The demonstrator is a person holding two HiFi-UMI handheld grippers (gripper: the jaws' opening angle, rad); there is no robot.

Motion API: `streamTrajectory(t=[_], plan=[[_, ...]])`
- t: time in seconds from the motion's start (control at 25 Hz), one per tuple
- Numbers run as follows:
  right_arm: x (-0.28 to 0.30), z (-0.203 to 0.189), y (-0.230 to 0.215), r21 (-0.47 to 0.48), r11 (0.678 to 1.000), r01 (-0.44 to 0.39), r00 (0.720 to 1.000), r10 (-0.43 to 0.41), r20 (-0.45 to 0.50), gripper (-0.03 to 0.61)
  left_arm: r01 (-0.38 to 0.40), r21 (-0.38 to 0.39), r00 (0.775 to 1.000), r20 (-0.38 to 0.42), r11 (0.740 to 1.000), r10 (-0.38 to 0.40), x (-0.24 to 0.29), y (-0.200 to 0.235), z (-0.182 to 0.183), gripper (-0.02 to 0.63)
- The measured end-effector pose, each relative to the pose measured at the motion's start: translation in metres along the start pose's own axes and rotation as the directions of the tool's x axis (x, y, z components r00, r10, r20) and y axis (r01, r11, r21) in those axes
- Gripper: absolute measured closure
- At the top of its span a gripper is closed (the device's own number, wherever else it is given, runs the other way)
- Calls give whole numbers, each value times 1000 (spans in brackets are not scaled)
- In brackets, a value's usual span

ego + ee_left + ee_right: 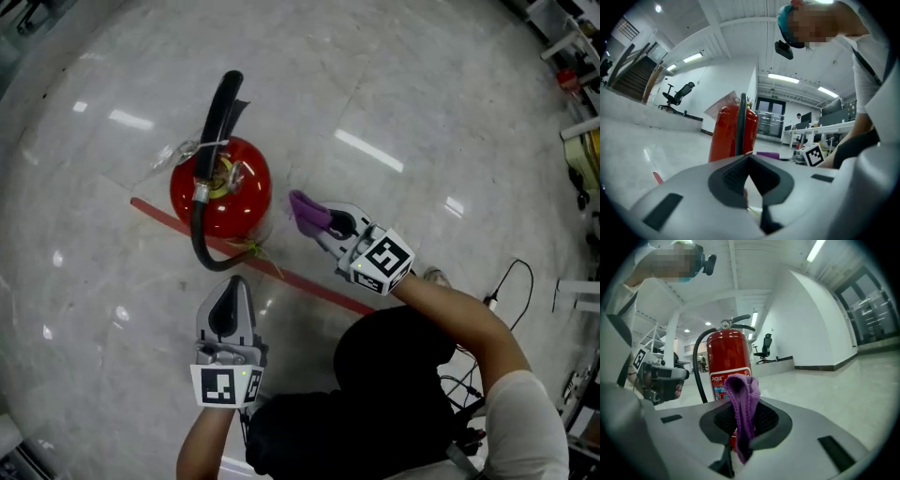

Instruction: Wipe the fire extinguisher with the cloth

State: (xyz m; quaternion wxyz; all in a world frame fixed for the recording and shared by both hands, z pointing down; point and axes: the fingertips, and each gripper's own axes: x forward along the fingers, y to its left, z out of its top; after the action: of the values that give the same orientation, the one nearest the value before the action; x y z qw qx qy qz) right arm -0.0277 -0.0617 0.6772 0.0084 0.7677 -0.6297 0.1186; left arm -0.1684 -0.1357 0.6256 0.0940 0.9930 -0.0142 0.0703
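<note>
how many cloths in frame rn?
1. The purple cloth is pinched in the right tool, just right of the fire extinguisher in the head view. The left tool holds none. Another cloth could lie out of view.

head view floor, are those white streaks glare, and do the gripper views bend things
Head view: the white streaks on the floor look like reflected strip lights, and the edges curve. Right gripper view: fisheye with dark corners, the cloth close and sharp. Left gripper view: the same bend, the fire extinguisher clear.
</note>
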Motion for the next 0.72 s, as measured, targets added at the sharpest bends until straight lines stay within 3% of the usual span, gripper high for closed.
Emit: streamTrajectory(t=[0.24,0.36,0.48,0.72], plan=[[-15,15,-13,42,984,172,984,-170,-50,522,30,1,999,16,1000,-30,-12,20,15,609],[-16,-19,-7,116,969,219,975,-215,-47,522,77,-5,997,19,997,-77,-15,15,8,609],[1,-66,-15,179,953,244,970,-239,-52,522,62,43,996,68,997,-65,-2,12,3,609],[39,-133,2,296,928,227,973,-201,-114,522,32,34,999,17,999,-32,-10,13,-17,607]])
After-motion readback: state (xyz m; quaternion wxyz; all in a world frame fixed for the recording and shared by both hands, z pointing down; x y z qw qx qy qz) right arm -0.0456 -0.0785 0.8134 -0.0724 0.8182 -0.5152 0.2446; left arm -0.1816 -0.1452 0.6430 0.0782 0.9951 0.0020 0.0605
